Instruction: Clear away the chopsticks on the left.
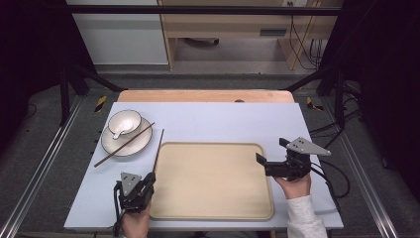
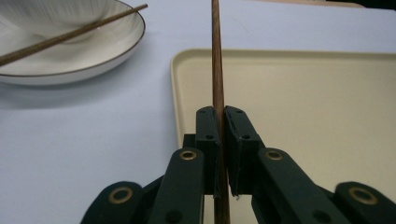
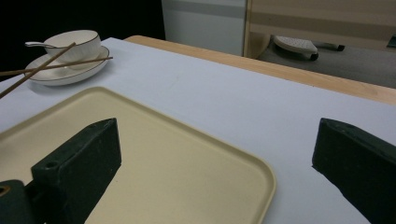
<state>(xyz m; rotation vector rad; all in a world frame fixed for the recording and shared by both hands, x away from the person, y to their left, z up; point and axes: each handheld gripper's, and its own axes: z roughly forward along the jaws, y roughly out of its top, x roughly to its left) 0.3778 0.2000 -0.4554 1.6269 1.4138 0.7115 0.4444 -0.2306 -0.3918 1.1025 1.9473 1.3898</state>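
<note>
Two black pads of the left gripper (image 2: 220,122) are pinched tight on one chopstick (image 2: 216,56), gripping it near its thicker end so that the long slender part runs forward past the fingertips. In the high view that held chopstick (image 1: 158,147) lies along the left rim of the tray (image 1: 213,210), its far tip reaching toward the plate (image 1: 115,148) just beyond the tray's far-left corner. A thin wooden stick like this is light and stiff, but round and smooth, so it can roll or pivot between flat pads; a grip this close to one end leaves a long lever ahead, and any knock on the tip would likely twist it. Holding it nearer the middle would steady it, though the end grip suits laying it down flat. The second chopstick (image 1: 125,145) rests slanted across the plate, left of the tray, its lower end overhanging onto the table (image 1: 208,121). A small bowl (image 1: 125,121) with a white spoon (image 1: 119,133) in it sits on the far part of that plate; both are ceramic-looking and would chip if struck. The right gripper (image 1: 270,154) hangs at the tray's right edge, its jaws spread wide with nothing between them, above the tray's near-right corner as its own view shows.
</note>
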